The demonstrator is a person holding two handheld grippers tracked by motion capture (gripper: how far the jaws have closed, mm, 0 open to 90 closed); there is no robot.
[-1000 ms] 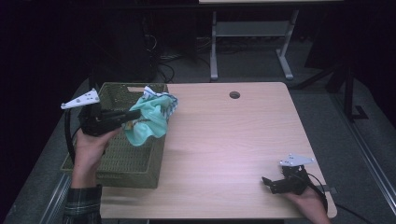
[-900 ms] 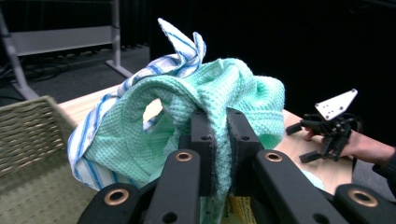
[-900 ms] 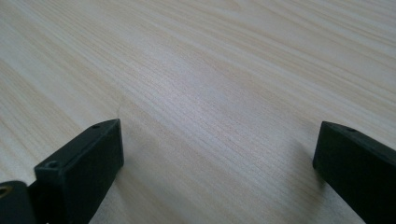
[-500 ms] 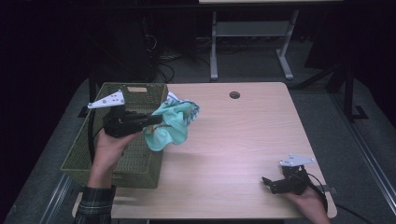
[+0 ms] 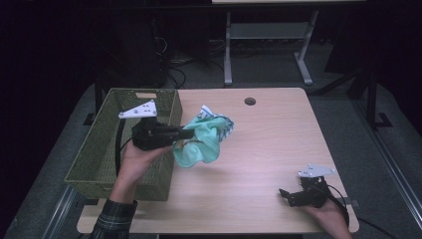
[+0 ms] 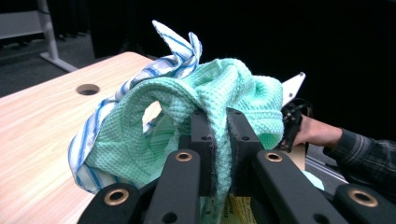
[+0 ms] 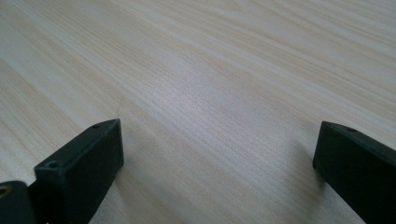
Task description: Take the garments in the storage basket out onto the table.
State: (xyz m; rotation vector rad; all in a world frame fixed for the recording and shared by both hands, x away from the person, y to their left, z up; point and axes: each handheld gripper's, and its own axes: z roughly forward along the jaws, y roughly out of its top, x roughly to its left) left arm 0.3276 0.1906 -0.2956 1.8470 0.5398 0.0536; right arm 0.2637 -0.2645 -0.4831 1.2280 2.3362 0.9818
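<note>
Judging from how things lie, the olive woven basket [image 5: 107,149] at the left is emptied; the left tongs [image 5: 188,133] clamp a mint waffle cloth bundled with blue-striped fabric [image 5: 205,139] above the pale wooden counter [image 5: 268,144], not yet laid down. The right tongs [image 5: 284,194] rest apart, near right.

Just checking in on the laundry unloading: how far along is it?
Done: the green towel, bundled with a striped cloth, is out of the wicker basket. In hand: left tongs grip it above the table. Left: setting it down; right tongs wait open.
</note>
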